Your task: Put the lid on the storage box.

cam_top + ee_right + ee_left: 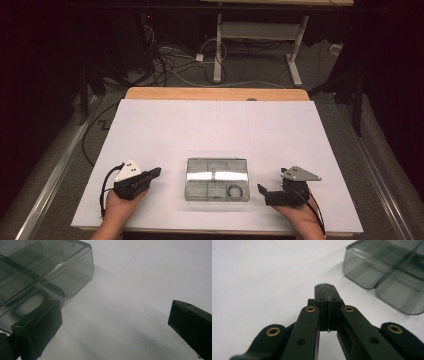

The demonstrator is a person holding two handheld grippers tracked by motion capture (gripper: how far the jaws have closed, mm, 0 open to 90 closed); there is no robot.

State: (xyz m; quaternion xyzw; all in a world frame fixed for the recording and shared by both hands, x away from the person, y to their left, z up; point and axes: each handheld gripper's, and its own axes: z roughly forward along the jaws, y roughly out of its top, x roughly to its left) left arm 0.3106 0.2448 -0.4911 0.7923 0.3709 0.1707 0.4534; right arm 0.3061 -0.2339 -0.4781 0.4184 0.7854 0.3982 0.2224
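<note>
Lab recording bay. Wooden table (215, 93) covered by a white paper sheet (215, 130), dark curtained surround, grey carpet floor (260, 70), loose black and white cables (170, 62), white height-adjustable metal desk frame (257, 37) behind.

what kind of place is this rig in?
Most likely a lab or data-collection workspace, not a home. A white sheet covers the table, cables lie loose on the floor behind it, and an adjustable desk frame stands among dark surroundings. A clear compartment box sits between two hand-held tongs.
</note>
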